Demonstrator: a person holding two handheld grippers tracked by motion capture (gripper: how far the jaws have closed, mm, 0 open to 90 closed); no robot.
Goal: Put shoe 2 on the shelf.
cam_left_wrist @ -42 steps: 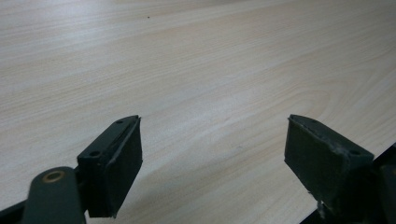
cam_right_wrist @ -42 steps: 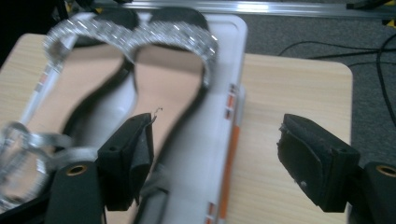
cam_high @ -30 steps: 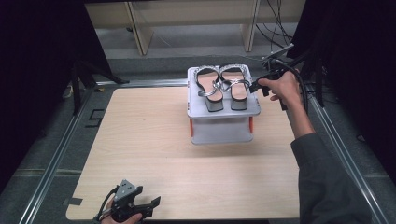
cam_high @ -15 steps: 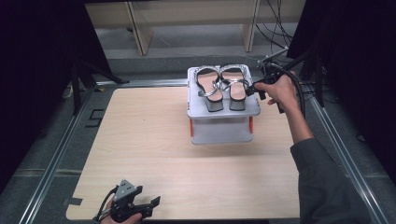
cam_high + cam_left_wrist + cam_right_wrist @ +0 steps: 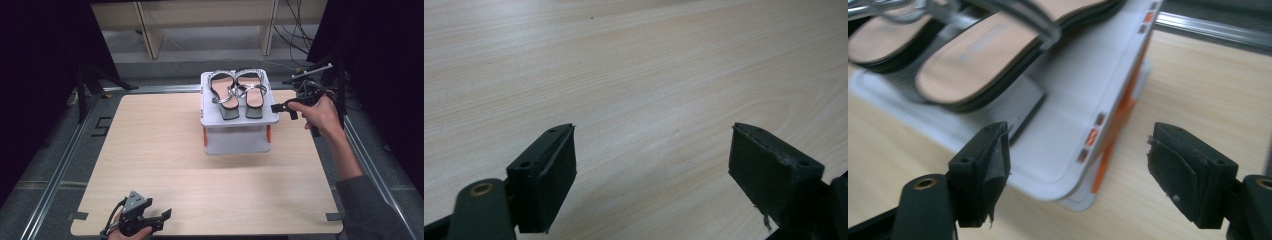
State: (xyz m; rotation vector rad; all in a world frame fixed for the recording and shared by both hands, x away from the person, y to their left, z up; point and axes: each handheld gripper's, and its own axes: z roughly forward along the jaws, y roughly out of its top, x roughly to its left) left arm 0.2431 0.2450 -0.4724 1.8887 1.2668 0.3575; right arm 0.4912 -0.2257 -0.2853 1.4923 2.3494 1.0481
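Observation:
A pair of strappy heeled sandals (image 5: pixel 237 91) with tan insoles stands side by side on top of a white two-level rack (image 5: pixel 235 144) with orange posts. My right gripper (image 5: pixel 280 108) hovers just off the rack's right edge, pointing at it. In the right gripper view the right sandal (image 5: pixel 983 55) and the rack's rounded corner (image 5: pixel 1083 95) lie ahead of the right gripper (image 5: pixel 1079 145). Its jaws have just been opening; the pads touch nothing. My left gripper (image 5: pixel 162 219) rests open at the table's front left, over bare wood (image 5: pixel 653 135).
The rack sits at the back centre-right of the wooden table (image 5: pixel 160 150). Metal rails (image 5: pixel 60 170) frame the table. Cables (image 5: pixel 300 30) and a stand lie behind the right hand, with a pale shelf unit (image 5: pixel 150 30) at the back.
My right hand has drawn back from the right sandal, moving right and toward the person, off the rack's edge. The left gripper has stayed put.

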